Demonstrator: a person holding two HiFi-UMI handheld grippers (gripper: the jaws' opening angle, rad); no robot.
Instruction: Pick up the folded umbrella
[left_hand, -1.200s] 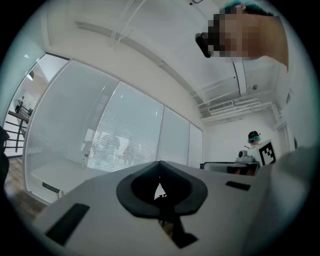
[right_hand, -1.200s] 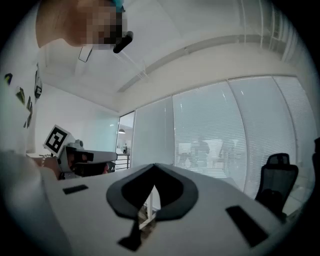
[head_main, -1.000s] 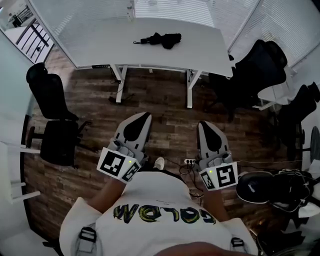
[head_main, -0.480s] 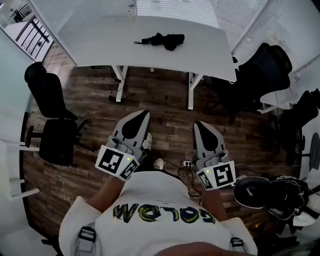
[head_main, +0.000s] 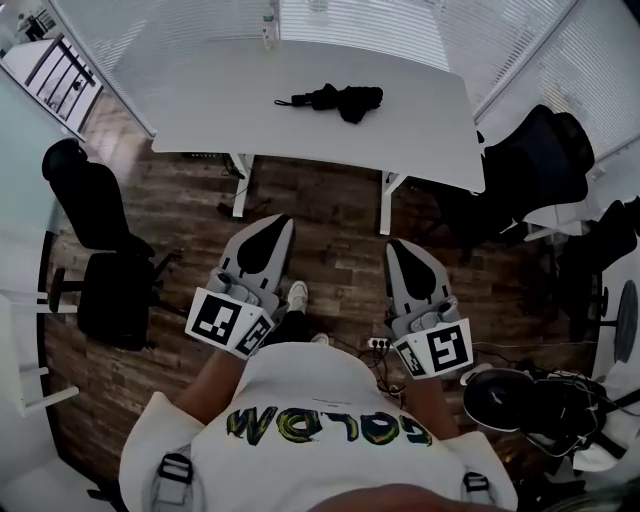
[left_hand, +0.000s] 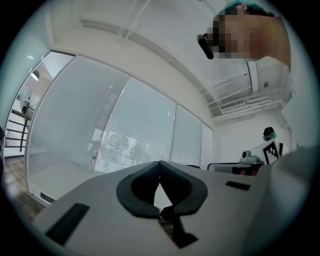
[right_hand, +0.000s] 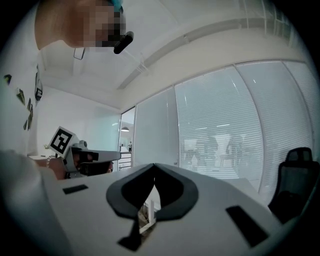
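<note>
The folded black umbrella (head_main: 335, 98) lies on the white table (head_main: 200, 100), toward its far middle, with the handle pointing left. Both grippers are held side by side over the wooden floor, well short of the table's near edge and far from the umbrella. My left gripper (head_main: 279, 218) is shut with nothing in it, its tips meeting in the left gripper view (left_hand: 160, 163). My right gripper (head_main: 397, 244) is also shut and empty, as the right gripper view (right_hand: 154, 165) shows. Neither gripper view shows the umbrella.
A black office chair (head_main: 100, 230) stands at the left, and more black chairs (head_main: 535, 150) stand at the right of the table. A dark helmet-like object (head_main: 505, 395) and a power strip (head_main: 378, 343) lie on the floor. A small bottle (head_main: 268, 25) stands at the table's far edge.
The person has stepped toward the table, so the table and umbrella sit lower and nearer in the head view. Both grippers moved forward with the person and stayed shut.
</note>
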